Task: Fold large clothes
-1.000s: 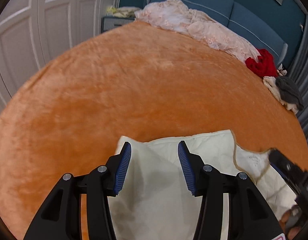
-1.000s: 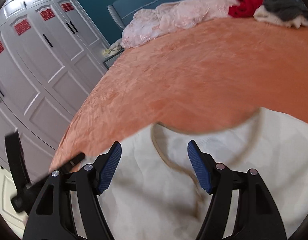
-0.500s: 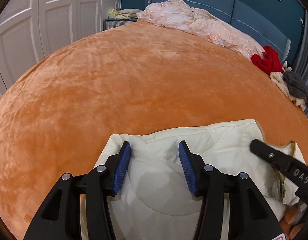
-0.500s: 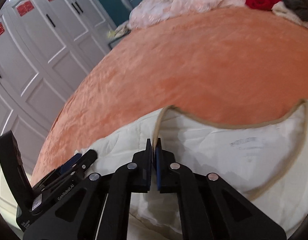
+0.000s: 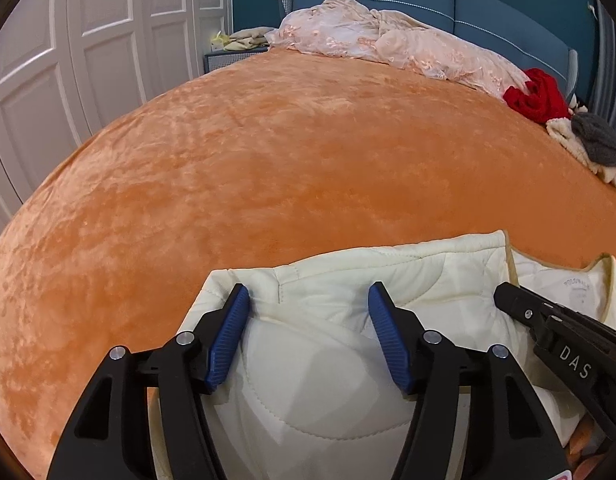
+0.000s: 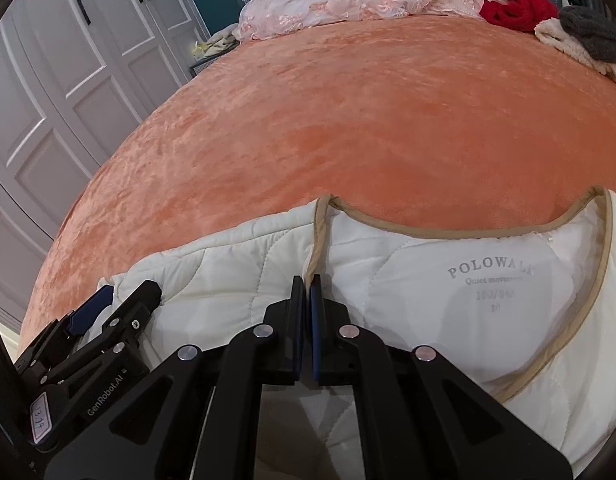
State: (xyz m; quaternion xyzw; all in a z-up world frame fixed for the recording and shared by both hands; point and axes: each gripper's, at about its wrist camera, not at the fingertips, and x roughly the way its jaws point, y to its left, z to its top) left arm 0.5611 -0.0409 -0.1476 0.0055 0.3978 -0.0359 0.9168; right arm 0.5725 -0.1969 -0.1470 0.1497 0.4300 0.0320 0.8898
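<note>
Orange bedspread [image 5: 268, 160] carries a cream jacket [image 6: 427, 280]; right tool [image 6: 306, 280] clenches its trim, left tool [image 5: 308, 304] just widening, released.

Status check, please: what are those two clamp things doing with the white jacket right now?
Right hand-held gripper shut on cream jacket front trim. Left hand-held gripper open astride shoulder, just widened. Nothing in the way.

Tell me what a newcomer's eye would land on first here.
First, the orange blanket covering the whole bed. Next, the cream quilted jacket at its near edge, the right gripper shut on its tan-trimmed front edge and the left gripper open over its shoulder. At the far end lie a pink lace garment and a red one.
</note>
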